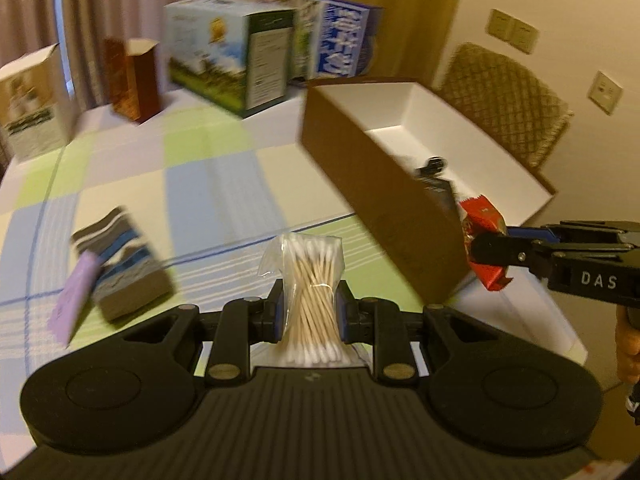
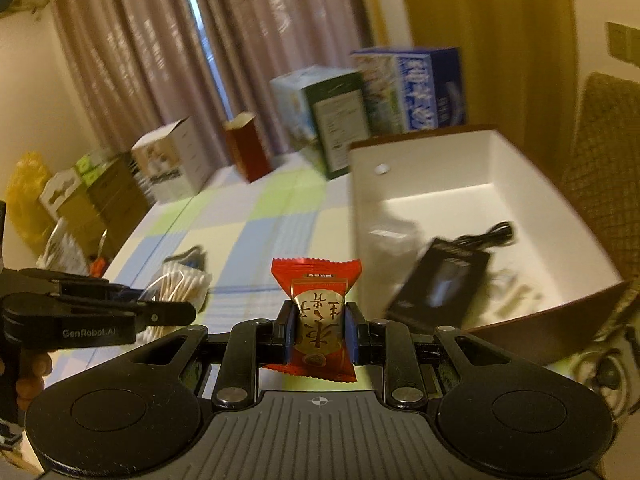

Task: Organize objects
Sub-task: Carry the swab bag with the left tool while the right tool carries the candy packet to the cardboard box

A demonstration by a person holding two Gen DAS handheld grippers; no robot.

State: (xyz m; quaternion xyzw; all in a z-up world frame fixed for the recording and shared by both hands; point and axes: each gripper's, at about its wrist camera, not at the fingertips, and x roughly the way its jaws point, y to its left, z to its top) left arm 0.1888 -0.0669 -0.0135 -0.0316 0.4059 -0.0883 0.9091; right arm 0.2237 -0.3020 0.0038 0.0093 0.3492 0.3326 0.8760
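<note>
Left wrist view: cotton-swab bag [image 1: 310,284] upright between clamped jaws; red snack packet [image 2: 318,314] likewise, right jaws.

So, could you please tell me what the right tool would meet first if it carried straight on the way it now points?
Probably the checked tablecloth. The right tool, shut on the red snack packet, aims down at bare cloth just left of the open box. Depth is unclear, so it might graze that box's left wall.
</note>
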